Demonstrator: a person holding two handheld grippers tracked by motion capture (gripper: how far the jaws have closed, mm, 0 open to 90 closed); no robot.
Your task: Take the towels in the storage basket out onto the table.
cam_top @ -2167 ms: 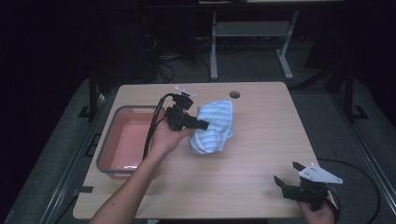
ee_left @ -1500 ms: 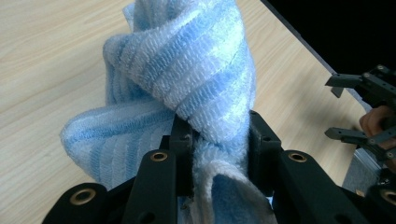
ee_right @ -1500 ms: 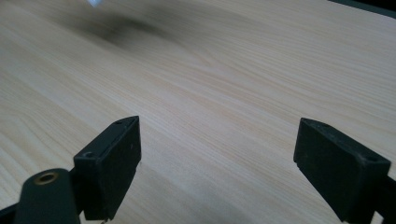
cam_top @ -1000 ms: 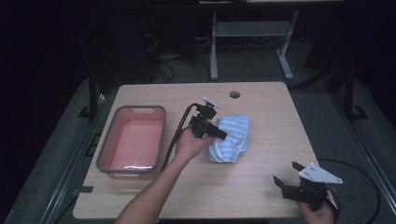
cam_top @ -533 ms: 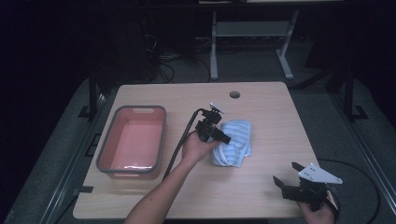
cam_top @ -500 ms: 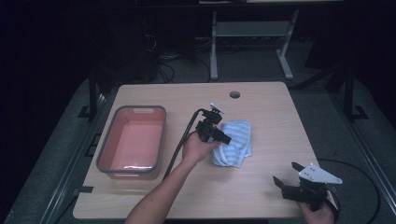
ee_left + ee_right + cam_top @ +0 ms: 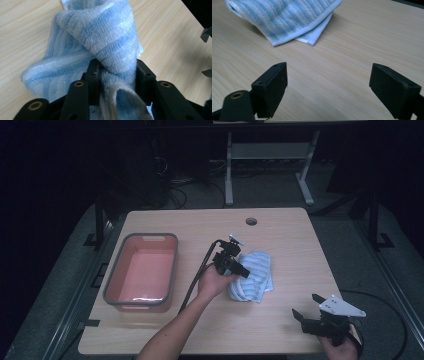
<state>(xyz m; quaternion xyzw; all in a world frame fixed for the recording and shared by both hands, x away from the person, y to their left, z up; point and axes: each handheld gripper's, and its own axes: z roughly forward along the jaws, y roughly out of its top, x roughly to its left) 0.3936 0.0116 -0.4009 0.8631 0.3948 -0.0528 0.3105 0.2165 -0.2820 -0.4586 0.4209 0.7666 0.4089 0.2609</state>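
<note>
A blue striped towel (image 7: 256,276) lies folded and bunched on the wooden table (image 7: 290,240), right of centre. My left gripper (image 7: 244,271) is low over the towel's left side. In the left gripper view a thick fold of towel (image 7: 107,37) fills the gap of that gripper (image 7: 116,67) and touches both pads. The jaws have just been opening, with the fold still between them. My right gripper (image 7: 305,305) rests near the table's front right corner, open and holding nothing. In the right gripper view its jaws (image 7: 328,82) stand wide apart, with the towel (image 7: 287,17) farther off.
A pink tub with a grey rim (image 7: 112,280) stands at the table's left. A round cable hole (image 7: 251,221) is near the far edge. The left gripper's black cable (image 7: 195,280) trails beside the forearm. Dark floor and a metal stand lie beyond the table.
The left gripper carried the towel from near the tub to the right and down onto the table. The right gripper has kept still.
</note>
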